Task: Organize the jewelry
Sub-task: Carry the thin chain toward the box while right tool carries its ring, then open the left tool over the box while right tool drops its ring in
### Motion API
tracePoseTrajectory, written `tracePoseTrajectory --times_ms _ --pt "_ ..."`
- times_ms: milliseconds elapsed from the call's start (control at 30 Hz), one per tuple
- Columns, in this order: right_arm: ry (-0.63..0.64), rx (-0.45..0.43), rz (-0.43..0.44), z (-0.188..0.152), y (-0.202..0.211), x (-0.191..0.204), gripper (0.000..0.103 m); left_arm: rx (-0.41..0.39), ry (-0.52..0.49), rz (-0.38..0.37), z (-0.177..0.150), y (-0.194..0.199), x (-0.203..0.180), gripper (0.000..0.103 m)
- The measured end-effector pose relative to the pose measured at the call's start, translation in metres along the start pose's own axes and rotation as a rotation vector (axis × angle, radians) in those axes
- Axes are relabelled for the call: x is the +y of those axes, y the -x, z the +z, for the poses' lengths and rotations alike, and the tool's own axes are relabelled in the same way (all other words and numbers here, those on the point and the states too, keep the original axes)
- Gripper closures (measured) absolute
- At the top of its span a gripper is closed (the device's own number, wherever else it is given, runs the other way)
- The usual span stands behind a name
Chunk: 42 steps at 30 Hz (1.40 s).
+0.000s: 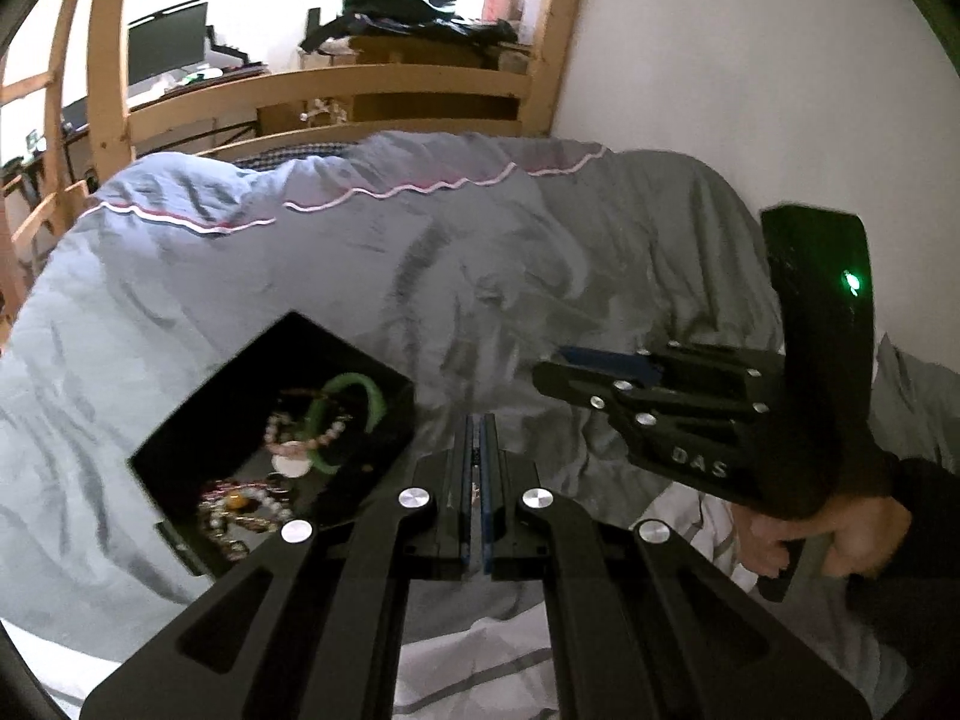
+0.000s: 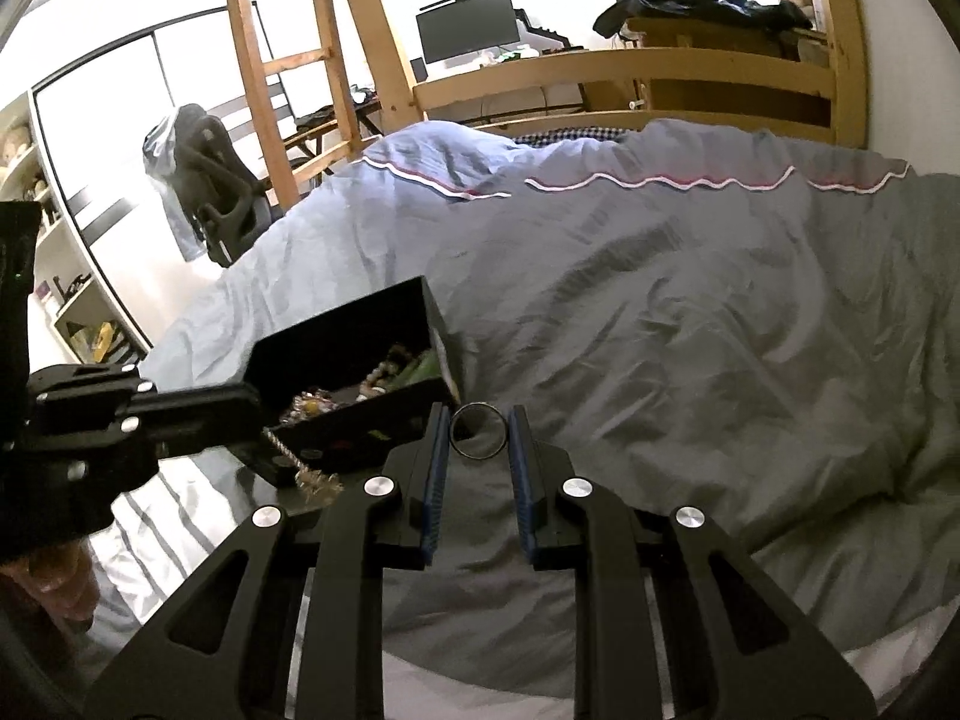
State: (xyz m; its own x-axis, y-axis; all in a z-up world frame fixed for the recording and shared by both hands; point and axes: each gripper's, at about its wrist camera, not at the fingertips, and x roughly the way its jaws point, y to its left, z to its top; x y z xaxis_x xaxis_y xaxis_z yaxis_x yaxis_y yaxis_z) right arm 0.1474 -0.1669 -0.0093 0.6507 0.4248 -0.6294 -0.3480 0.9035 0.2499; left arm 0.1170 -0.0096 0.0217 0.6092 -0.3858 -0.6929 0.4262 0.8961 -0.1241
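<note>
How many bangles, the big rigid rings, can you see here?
2: a green bangle lies in the black box, and a metal bangle sits between the right hand-held gripper fingers. Others may hide under the beads.

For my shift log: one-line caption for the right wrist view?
Right gripper holds a metal ring beside the black jewelry box on a grey duvet.

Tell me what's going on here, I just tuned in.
A person is sorting jewelry into a black box on the bed's blue duvet. The right gripper holds a metal ring between its jaws, beside the box. The left gripper has its jaws pinched on a thin chain that dangles at the box's front. Beads and a green bangle already lie inside.
</note>
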Motion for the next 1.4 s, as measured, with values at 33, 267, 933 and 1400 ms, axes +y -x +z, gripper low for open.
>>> tracePoseTrajectory --times_ms 33,267,933,1400 --pt "0.002 0.000 -0.004 0.001 0.001 0.003 0.083 -0.003 0.008 0.010 0.001 0.003 0.004 0.101" --pt "0.021 -0.002 -0.011 0.013 0.001 0.023 0.083 -0.029 0.054 0.041 0.009 0.023 0.030 0.101" --pt "0.114 0.009 0.012 0.049 -0.020 0.084 0.083 -0.060 0.130 0.088 0.016 0.047 0.083 0.101" --pt "0.116 0.099 0.006 0.042 -0.075 0.097 0.083 0.065 0.255 0.160 0.001 0.008 0.124 0.101"
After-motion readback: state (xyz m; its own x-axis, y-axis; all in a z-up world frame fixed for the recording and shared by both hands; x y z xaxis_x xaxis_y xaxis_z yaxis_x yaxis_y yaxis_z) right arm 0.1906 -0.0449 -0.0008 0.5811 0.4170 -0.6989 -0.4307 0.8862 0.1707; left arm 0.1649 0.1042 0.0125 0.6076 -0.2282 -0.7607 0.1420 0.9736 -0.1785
